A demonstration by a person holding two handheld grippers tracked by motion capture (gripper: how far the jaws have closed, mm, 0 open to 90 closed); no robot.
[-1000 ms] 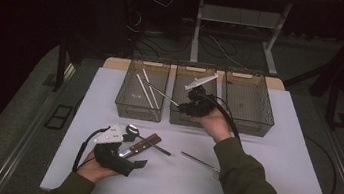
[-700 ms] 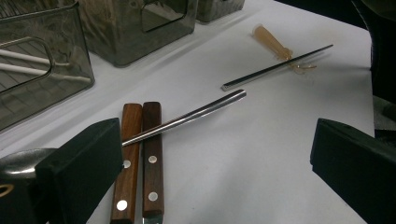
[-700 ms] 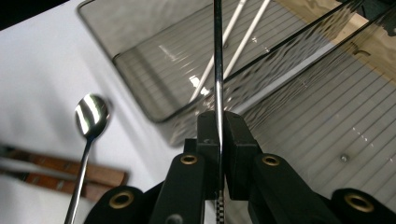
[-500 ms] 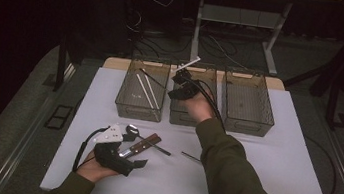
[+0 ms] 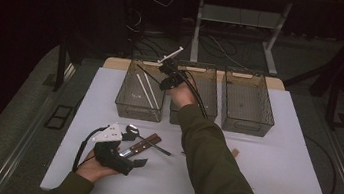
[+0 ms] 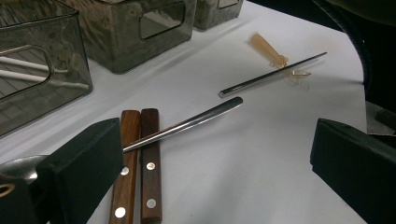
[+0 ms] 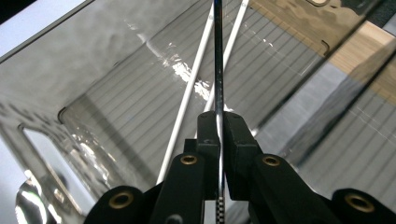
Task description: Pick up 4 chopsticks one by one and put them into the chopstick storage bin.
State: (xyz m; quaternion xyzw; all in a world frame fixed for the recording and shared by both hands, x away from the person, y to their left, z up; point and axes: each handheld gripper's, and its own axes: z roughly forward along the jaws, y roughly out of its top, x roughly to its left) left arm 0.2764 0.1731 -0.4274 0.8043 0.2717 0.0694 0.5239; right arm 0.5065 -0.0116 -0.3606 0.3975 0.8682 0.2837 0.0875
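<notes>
My right gripper (image 5: pixel 165 70) (image 7: pixel 219 126) is shut on a thin metal chopstick (image 7: pixel 217 56) (image 5: pixel 149 71) and holds it above the left clear bin (image 5: pixel 138 108). Two white chopsticks (image 7: pixel 191 88) (image 5: pixel 145 89) lie in that bin beneath it. My left gripper (image 5: pixel 133 165) (image 6: pixel 215 158) rests open near the table's front left, with nothing between its jaws. Just beyond its jaws lie a metal spoon (image 5: pixel 131 131) (image 6: pixel 187 123) and two wooden knife handles (image 5: pixel 144 142) (image 6: pixel 140 168) side by side, the spoon's handle across them.
A middle bin (image 5: pixel 208 113) and a right bin (image 5: pixel 247 122) stand in a row with the left one. Another metal chopstick (image 6: pixel 271 74) and a small amber piece (image 6: pixel 267 46) (image 5: pixel 235 153) lie on the white table (image 5: pixel 280 182).
My right gripper has carried the metal chopstick leftward from over the middle bin to over the left bin. The left gripper has stayed put.
</notes>
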